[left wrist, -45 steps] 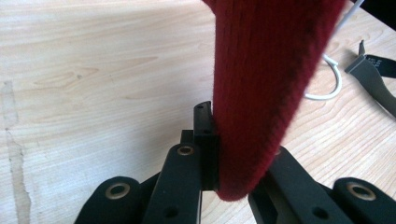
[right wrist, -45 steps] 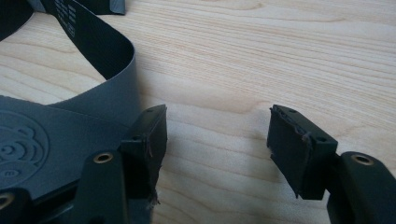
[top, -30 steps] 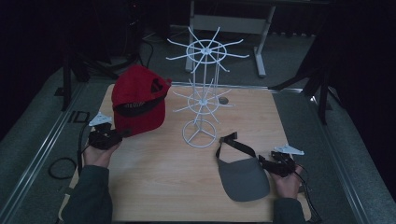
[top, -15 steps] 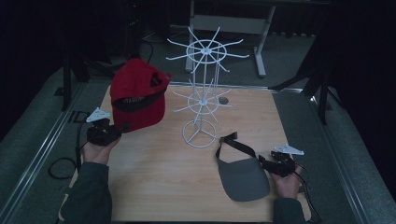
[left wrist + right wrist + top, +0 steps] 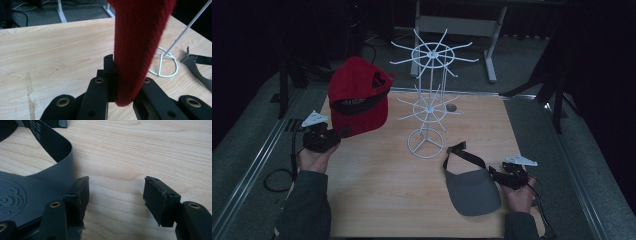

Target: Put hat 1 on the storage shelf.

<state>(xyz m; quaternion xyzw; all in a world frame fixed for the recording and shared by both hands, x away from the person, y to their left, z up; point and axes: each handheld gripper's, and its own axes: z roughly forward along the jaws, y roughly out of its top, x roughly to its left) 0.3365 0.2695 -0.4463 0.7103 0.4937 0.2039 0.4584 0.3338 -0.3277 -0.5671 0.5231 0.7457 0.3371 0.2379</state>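
Observation:
A red cap point(image 5: 358, 95) is held up above the table's left side, its edge pinched by my left gripper point(image 5: 334, 136), which is shut on it. In the left gripper view the red fabric point(image 5: 136, 50) rises from between the black jaws. A white wire rack point(image 5: 428, 95) stands at the table's middle, its ring base point(image 5: 165, 65) in the left gripper view. A grey visor point(image 5: 472, 187) lies flat at the front right. My right gripper point(image 5: 493, 172) rests at its right edge, open; the visor brim point(image 5: 22, 195) lies beside the left jaw with bare wood between the jaws.
The wooden table point(image 5: 377, 195) has free room at its front middle. A small round hole point(image 5: 451, 107) sits behind the rack. Desk legs point(image 5: 492, 60) and cables lie on the floor beyond the table. A cable point(image 5: 274, 172) trails off the left edge.
My left gripper has lifted the red cap higher and a little toward the rack. The right gripper and visor have stayed put.

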